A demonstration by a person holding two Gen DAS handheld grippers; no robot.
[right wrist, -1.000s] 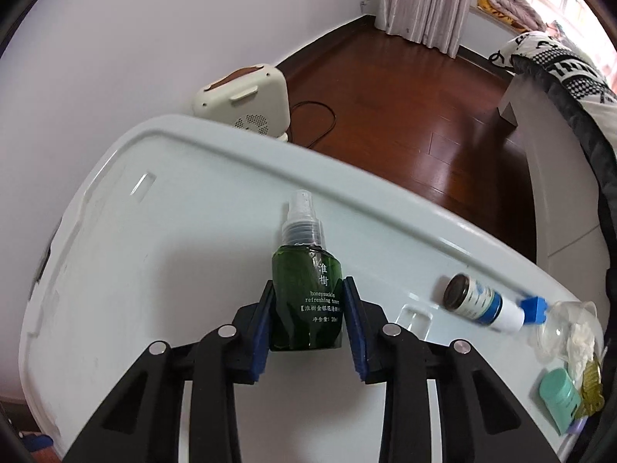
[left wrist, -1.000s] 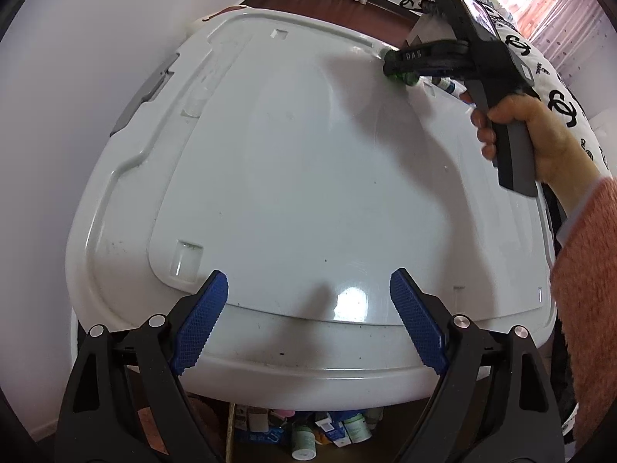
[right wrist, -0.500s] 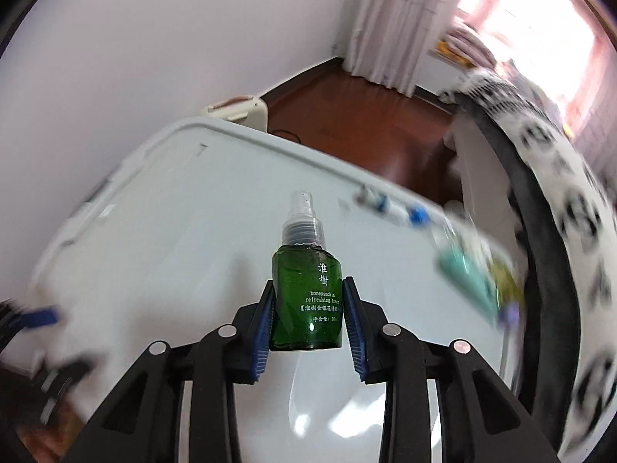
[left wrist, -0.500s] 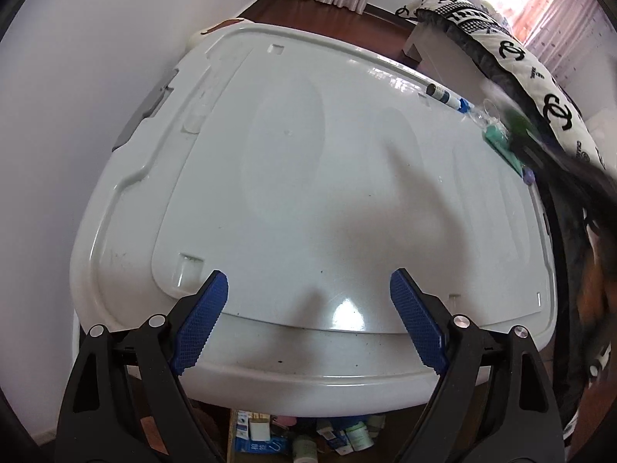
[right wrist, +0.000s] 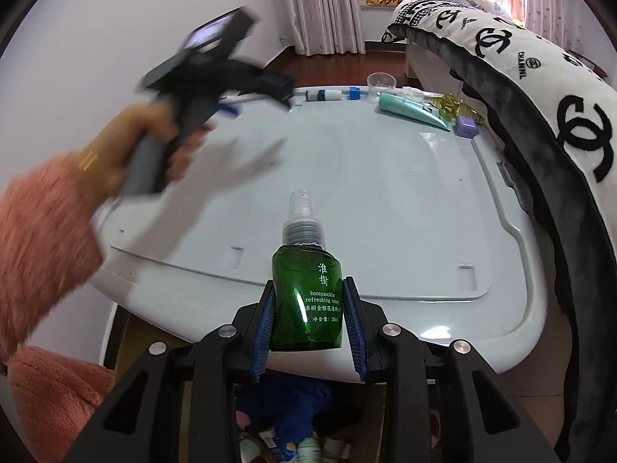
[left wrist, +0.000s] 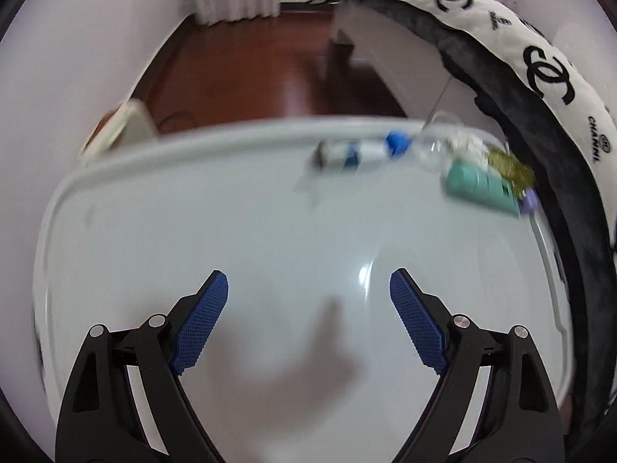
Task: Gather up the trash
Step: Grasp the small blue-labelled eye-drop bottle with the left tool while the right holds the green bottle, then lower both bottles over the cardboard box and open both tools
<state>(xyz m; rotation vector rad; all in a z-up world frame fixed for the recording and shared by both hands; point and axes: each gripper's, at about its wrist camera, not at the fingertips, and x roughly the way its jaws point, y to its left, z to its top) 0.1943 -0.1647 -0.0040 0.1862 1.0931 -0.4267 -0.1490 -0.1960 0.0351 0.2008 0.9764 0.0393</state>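
1. Trash here means small toiletry items on a white plastic lid [right wrist: 385,200] beside a bed w/ a black-and-white logo blanket [right wrist: 540,88].
2. Green spray bottle [right wrist: 306,301] is clamped upright between the blue pads of the right gripper [right wrist: 307,324], at the near edge of the lid. Pads press on both sides of its body, below the clear cap.
3. Bottle judged small, light, rigid. Glossy sides look slippery, so a grip on the wide body is safer than one on the narrow neck or cap.
4. Below the bottle, near edge: a dark gap w/ what looks like other collected containers [right wrist: 308,447]; prob. the drop spot.
5. Left gripper [left wrist: 308,320] is spread wide, nothing between its fingers, over the lid's middle. View is motion-blurred.
6. Remaining trash sits along the far right edge: white-and-blue tube [left wrist: 358,152], clear cup [right wrist: 381,84], teal tube [right wrist: 412,112], gold wrapper [right wrist: 451,106], small lilac box [right wrist: 466,126].
7. Teal tube judged soft, squashy: take at mid-body. Clear cup looks thin, may crack or slip: pinch rim lightly. Wrapper is crinkly, near weightless. The items lie close together, some touching, so picking one may nudge its neighbours.
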